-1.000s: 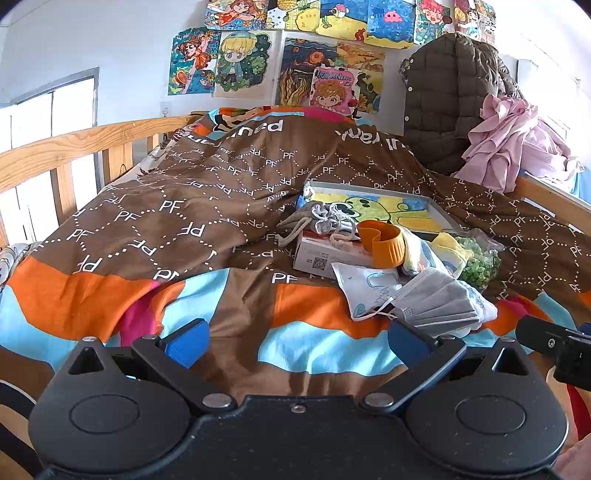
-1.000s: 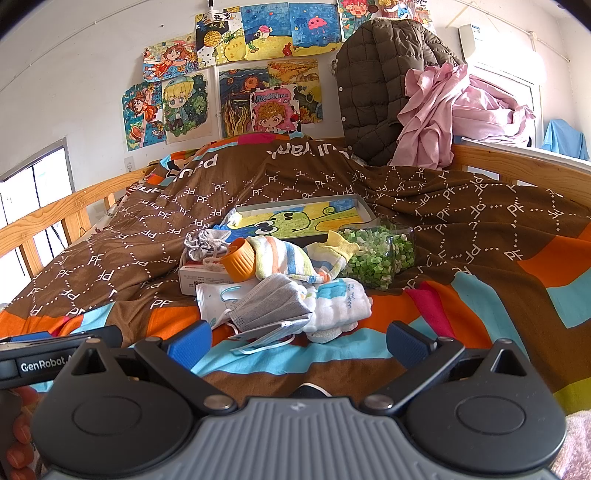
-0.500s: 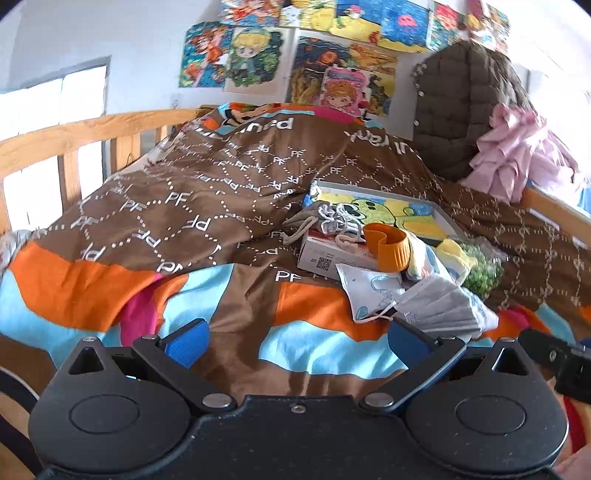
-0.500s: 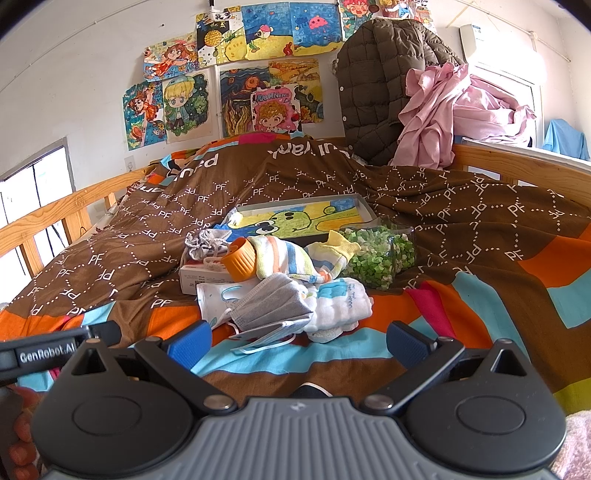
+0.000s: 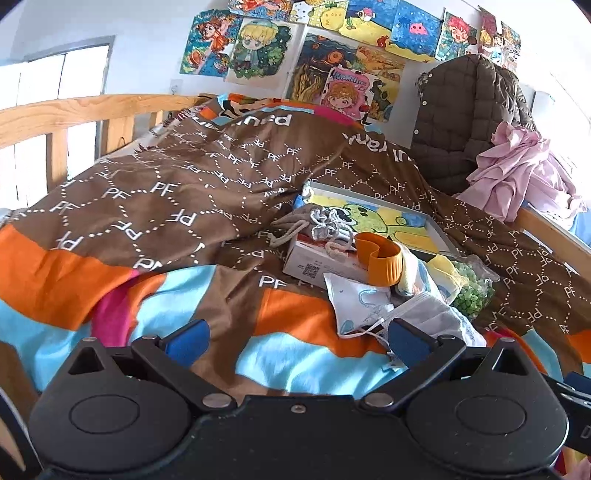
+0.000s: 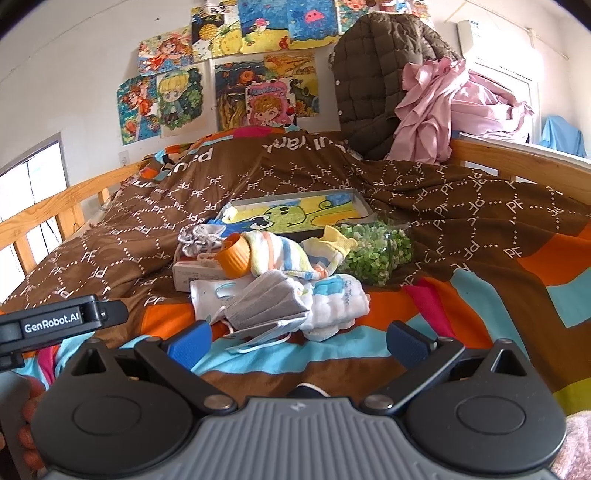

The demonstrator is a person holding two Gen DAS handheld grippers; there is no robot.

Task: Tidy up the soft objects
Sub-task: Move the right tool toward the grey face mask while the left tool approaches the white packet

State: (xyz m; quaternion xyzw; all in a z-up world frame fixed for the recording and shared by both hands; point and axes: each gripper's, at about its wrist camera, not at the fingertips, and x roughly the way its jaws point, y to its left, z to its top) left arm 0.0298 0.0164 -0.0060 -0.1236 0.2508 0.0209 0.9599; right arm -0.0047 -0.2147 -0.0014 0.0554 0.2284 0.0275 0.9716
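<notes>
Right wrist view: right gripper (image 6: 297, 341) spread wide, holding nothing, above the striped blanket (image 6: 480, 229). Left gripper (image 5: 295, 338) likewise wide and empty. Just ahead, a pile: grey face mask (image 6: 264, 301), white folded cloth (image 6: 338, 301), striped sock (image 6: 282, 254), orange cup (image 6: 234, 254). Behind the pile, picture tray (image 6: 295, 212).

Daylight, bright overall. In the left wrist view the window (image 5: 55, 110) at upper left is blown out to white, and the wall around it is washed pale. In the right wrist view the upper right corner glares white around the air conditioner (image 6: 476, 35). Shadows on the blanket (image 6: 461, 221) are soft and lie in its folds. Strong fisheye bending at the edges curves the bed rail (image 5: 74, 110); corners are vignetted black. Focus is sharp mid-frame, slightly soft towards the edges.
</notes>
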